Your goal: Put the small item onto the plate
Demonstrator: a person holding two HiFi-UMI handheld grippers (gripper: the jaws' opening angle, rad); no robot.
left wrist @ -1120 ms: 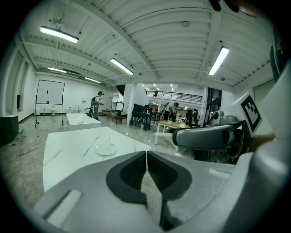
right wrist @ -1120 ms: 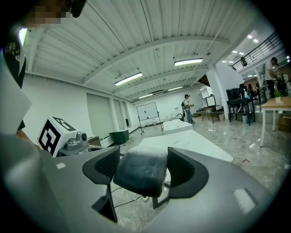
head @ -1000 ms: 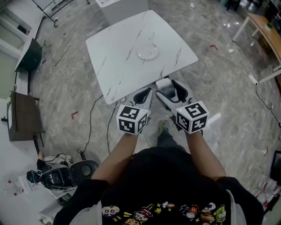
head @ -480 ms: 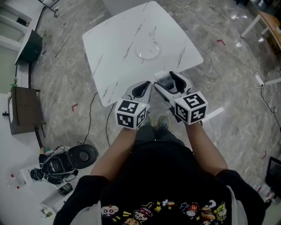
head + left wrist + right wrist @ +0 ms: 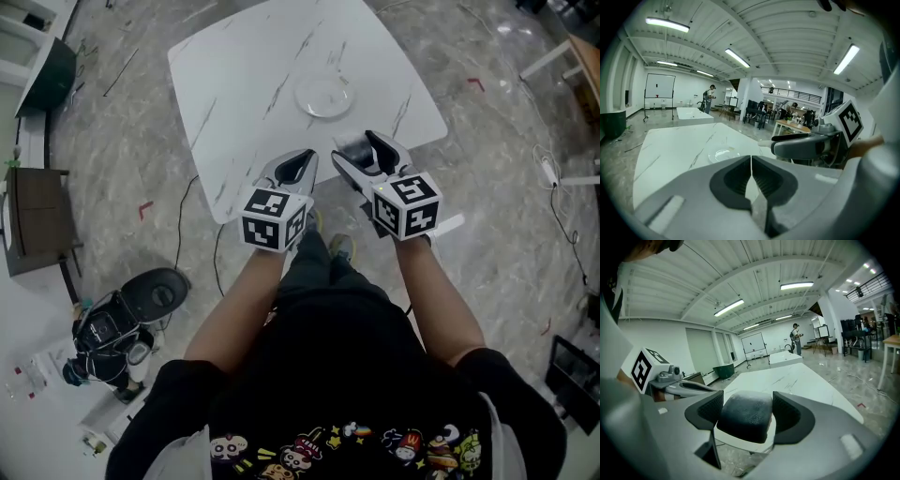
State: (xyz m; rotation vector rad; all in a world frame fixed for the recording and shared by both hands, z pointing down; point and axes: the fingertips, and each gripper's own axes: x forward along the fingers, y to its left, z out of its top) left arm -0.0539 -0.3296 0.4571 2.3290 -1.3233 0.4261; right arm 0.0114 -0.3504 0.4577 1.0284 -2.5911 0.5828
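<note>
Small dark item (image 5: 744, 414) held at the tabletop's (image 5: 246, 89) near edge
The right gripper (image 5: 359, 150) has its fingers clamped on the item, in the air and well short of the clear plate (image 5: 323, 97) near the middle of the white marbled top. The left gripper (image 5: 751, 180) sits just beside it, fingers pressed together and holding nothing

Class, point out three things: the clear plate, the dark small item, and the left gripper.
clear plate (image 5: 324, 97): head view, its bare middle.
dark small item (image 5: 744, 416): right gripper view, its front face.
left gripper (image 5: 751, 161): left gripper view, seam between shut fingertips.
</note>
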